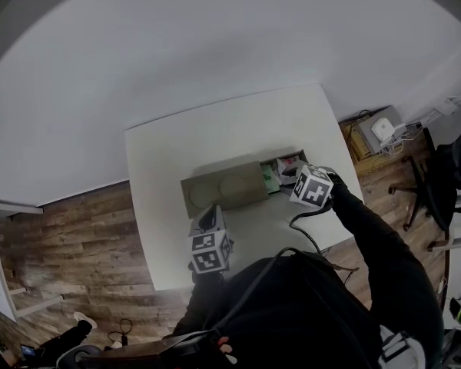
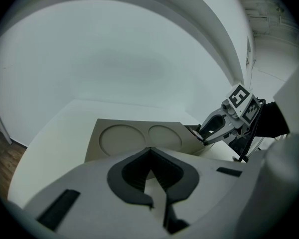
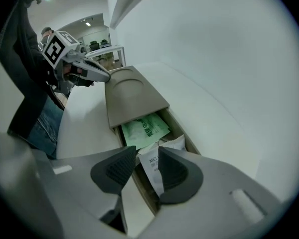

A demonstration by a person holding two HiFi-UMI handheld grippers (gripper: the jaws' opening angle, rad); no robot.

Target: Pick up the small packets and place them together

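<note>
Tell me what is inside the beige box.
The open end of the beige box holds a green packet and a white packet. The lid covers the rest, so anything under it is hidden.

This looks like an office. A white table (image 1: 215, 152) stands on a wood-plank floor (image 1: 69, 229) by a plain wall, with a swivel chair (image 1: 422, 194) and a small cabled box (image 1: 382, 129) beside it. Ceiling lights (image 3: 89, 23) show further back.
</note>
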